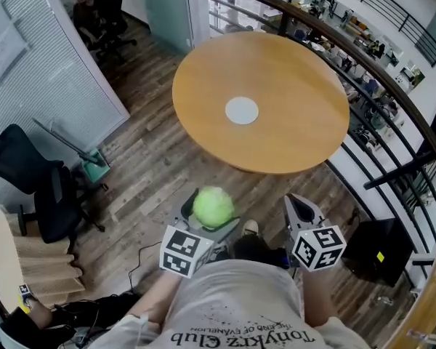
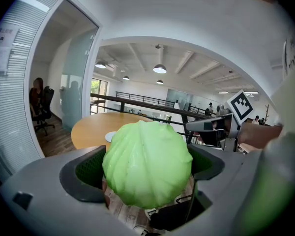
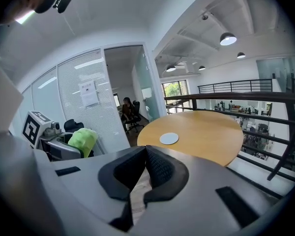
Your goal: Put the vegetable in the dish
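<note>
A pale green cabbage [image 1: 213, 207] [image 2: 147, 163] sits clamped between the jaws of my left gripper [image 1: 212, 213] [image 2: 148, 170], held close to my body above the wooden floor. It also shows at the left of the right gripper view as the cabbage [image 3: 83, 140]. The small white dish [image 1: 242, 110] [image 2: 111, 136] [image 3: 169, 138] lies near the middle of the round wooden table [image 1: 305, 129], well ahead of both grippers. My right gripper [image 1: 301, 211] [image 3: 144, 173] is shut with nothing in it, its pads pressed together.
Black office chairs [image 1: 40, 187] stand at the left by a glass partition. A black railing [image 1: 392, 115] curves round the table's far and right side. A black box [image 1: 378, 249] sits on the floor at the right. A seated person [image 1: 91, 13] is at the far left.
</note>
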`<control>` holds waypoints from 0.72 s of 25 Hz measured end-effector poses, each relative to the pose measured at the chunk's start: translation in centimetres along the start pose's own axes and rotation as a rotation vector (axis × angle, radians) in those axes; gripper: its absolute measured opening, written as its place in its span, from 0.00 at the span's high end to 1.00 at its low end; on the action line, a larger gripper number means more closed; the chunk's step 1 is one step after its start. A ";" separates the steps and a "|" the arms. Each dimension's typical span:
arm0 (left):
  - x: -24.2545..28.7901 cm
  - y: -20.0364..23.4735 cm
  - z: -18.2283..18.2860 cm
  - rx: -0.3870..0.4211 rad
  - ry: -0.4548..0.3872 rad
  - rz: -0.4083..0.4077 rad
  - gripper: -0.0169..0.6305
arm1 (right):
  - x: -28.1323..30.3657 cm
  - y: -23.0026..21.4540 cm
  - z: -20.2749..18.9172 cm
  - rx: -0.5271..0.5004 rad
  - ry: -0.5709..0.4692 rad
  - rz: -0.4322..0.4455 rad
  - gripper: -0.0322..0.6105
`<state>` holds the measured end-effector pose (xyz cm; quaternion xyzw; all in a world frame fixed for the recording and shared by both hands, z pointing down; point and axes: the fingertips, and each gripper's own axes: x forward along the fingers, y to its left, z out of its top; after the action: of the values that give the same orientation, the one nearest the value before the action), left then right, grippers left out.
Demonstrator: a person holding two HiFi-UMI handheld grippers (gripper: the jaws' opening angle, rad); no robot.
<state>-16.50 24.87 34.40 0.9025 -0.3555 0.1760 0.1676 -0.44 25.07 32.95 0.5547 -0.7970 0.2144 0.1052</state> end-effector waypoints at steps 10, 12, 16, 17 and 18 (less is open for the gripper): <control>3.1 1.7 0.0 -0.019 0.014 0.002 0.19 | 3.1 -1.9 -0.4 0.021 0.012 0.023 0.92; 4.3 2.2 0.7 -0.023 0.016 0.007 0.19 | 4.1 -2.9 0.2 0.020 0.016 0.030 0.92; 7.3 3.8 2.1 -0.044 0.022 0.016 0.19 | 6.9 -5.0 1.8 0.012 0.023 0.050 0.92; 8.1 4.2 2.5 -0.047 0.021 0.017 0.19 | 7.7 -5.5 2.3 0.008 0.022 0.055 0.92; 8.9 4.6 2.9 -0.049 0.019 0.017 0.19 | 8.5 -6.0 3.0 0.003 0.019 0.060 0.92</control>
<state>-13.06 15.27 36.50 0.8934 -0.3659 0.1770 0.1915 2.25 14.82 35.09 0.5286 -0.8120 0.2239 0.1057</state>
